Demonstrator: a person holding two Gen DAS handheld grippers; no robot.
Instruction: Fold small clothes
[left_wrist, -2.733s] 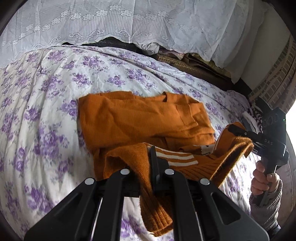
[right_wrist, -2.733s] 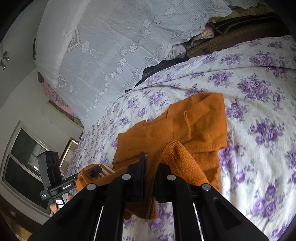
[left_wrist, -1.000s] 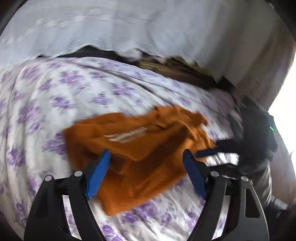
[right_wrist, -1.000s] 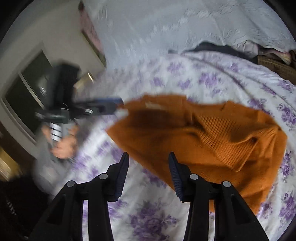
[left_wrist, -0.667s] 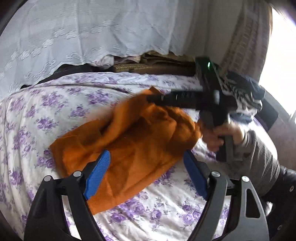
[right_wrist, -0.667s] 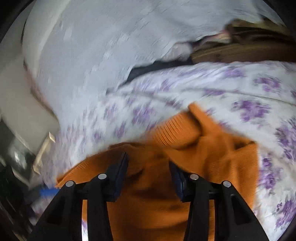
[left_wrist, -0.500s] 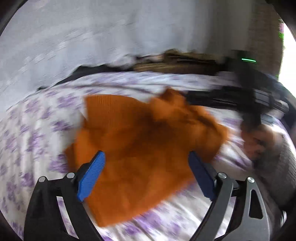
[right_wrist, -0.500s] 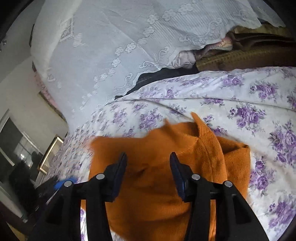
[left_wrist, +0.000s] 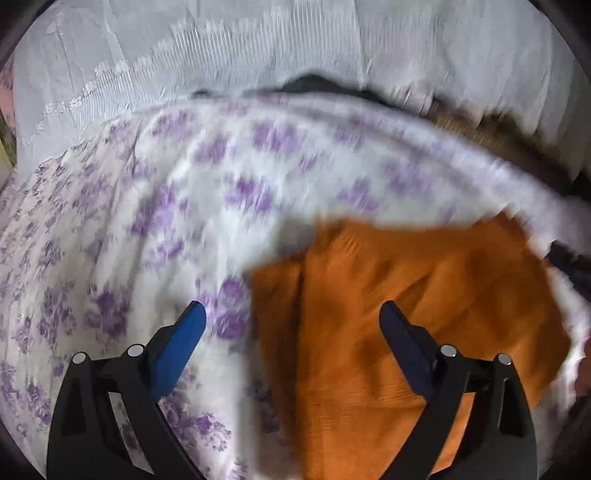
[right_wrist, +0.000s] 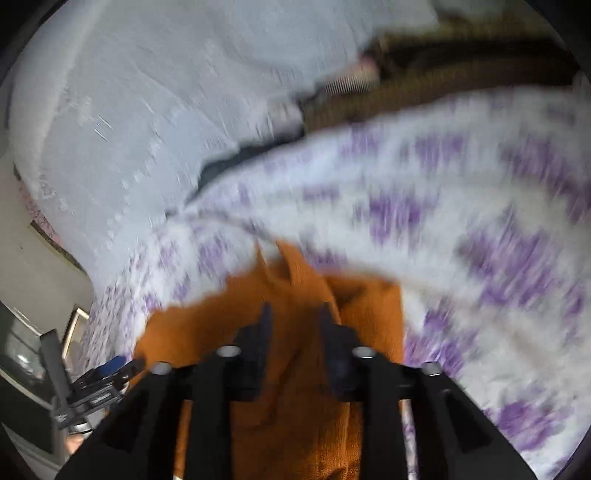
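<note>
An orange knitted sweater (left_wrist: 406, 317) lies folded on the bed with the purple-flowered cover (left_wrist: 155, 206). My left gripper (left_wrist: 291, 317) is wide open and empty, its jaws straddling the sweater's left edge. In the right wrist view the sweater (right_wrist: 207, 339) fills the bottom centre. My right gripper (right_wrist: 293, 314) hangs just over it with jaws partly open and orange cloth seen between them; the frame is blurred. The left gripper also shows in the right wrist view (right_wrist: 110, 365), at the sweater's left edge.
A white lace drape (left_wrist: 258, 48) hangs behind the bed. Brown folded cloth (right_wrist: 443, 85) lies at the far edge of the bed. A window and pale wall (right_wrist: 22, 332) are at the left in the right wrist view.
Both grippers let go of the sweater, which now lies flat on the bed. Both views have swung; the right gripper has dropped closer to the sweater and its jaws have narrowed.
</note>
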